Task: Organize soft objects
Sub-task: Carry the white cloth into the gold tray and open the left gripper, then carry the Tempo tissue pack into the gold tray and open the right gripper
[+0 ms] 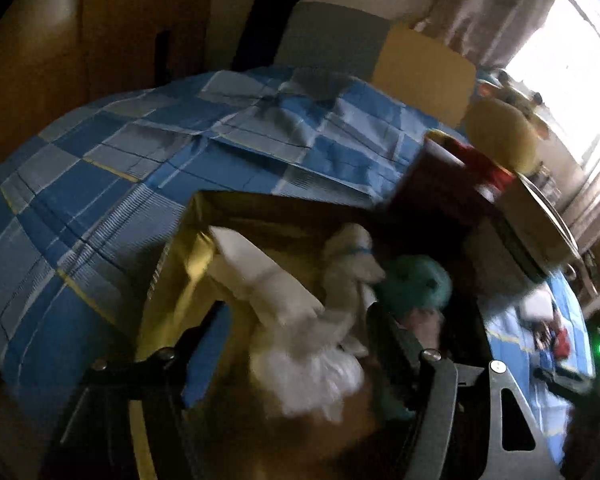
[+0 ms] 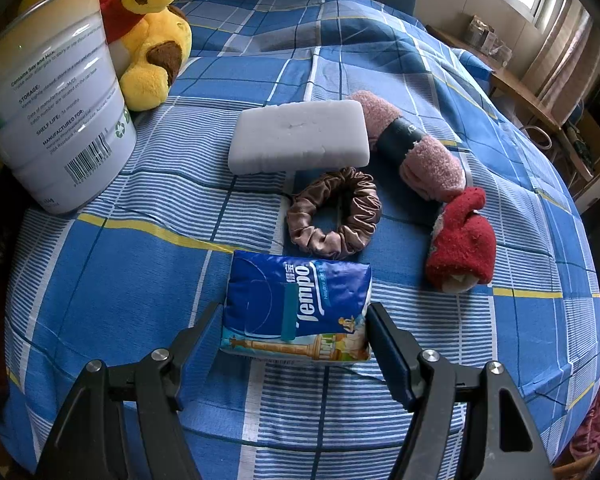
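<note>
Straddling the tissue pack (image 2: 296, 308) at lower centre of the frame, the right gripper (image 2: 294, 320) is spread, its fingers just beside the pack's ends and not yet pinching; a skewed closure may squeeze the pack out. The left gripper (image 1: 296, 320) is spread above the gold box (image 1: 188, 256), where a white cloth (image 1: 300, 320) is blurred and may catch on the rim

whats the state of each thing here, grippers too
left gripper: open over the box, view blurred
right gripper: open, a finger each side of the tissue pack
tissue pack: sealed, flat on the bed
box: open, white cloth and teal item inside
tin: upright, lid off
sponge: lying flat
scrunchie: lying flat
pink socks: banded together
red sock: rolled up
</note>
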### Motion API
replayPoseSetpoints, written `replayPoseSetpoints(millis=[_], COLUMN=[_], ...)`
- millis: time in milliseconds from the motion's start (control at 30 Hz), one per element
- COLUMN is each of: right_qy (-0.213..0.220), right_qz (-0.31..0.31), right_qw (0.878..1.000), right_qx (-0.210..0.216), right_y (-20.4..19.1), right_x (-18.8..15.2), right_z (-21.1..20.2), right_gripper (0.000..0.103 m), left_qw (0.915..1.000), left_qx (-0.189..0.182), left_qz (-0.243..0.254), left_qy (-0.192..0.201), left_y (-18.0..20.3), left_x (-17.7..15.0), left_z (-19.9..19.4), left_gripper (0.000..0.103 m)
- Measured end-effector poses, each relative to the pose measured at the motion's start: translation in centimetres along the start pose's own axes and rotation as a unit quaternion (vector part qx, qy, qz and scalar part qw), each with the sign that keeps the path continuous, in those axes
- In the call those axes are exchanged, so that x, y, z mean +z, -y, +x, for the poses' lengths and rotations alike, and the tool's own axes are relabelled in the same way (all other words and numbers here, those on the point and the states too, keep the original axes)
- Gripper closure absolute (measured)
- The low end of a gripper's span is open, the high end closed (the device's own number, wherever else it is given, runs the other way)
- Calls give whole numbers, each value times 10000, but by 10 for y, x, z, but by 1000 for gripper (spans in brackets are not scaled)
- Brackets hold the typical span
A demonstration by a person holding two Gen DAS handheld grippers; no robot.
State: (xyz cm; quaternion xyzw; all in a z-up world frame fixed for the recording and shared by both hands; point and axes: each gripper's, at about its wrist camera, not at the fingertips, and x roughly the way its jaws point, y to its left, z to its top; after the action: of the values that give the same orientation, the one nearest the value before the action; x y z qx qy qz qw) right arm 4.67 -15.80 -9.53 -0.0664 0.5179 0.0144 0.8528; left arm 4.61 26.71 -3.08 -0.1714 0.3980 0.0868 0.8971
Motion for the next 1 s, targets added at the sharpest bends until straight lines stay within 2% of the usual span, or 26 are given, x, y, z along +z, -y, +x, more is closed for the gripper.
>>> replayPoseSetpoints(millis=[200,300,400,500,600,767,933,1000], right_qy=[11,47,289,536,821,1117,1591,1893], right_qz=[61,224,426,539,739,1120,1259,1187], right_qw=[9999,9997,9987,9971,9938,9868,9782,9743], right_qx=[-79,-130,-16,-98,-143,-353,-441,-300], right_y=[1,8,15,20,23,17,-23,-48], right_x=[1,4,13,37,80,180,279,309], right_z=[-2,-10,-31,-50,-68,-88,-121,-142], right_gripper=[31,31,31,31,31,31,31,31], left_qw=[9989,9980,9973,9973,9974,9976,9979,9981], left_qx=[-359,-392,-392,-412,-455,-473,-366,-305], left_qz=[247,464,592,603,558,503,522,525], left_qy=[-181,-179,-169,-111,-100,-77,-58,-70], left_y=[20,27,27,25,21,13,7,5], left_x=[-29,-35,-38,-39,-40,-40,-40,-40], left_z=[-11,-14,-15,-18,-20,-23,-26,-26], left_gripper=[32,32,32,32,32,32,32,32])
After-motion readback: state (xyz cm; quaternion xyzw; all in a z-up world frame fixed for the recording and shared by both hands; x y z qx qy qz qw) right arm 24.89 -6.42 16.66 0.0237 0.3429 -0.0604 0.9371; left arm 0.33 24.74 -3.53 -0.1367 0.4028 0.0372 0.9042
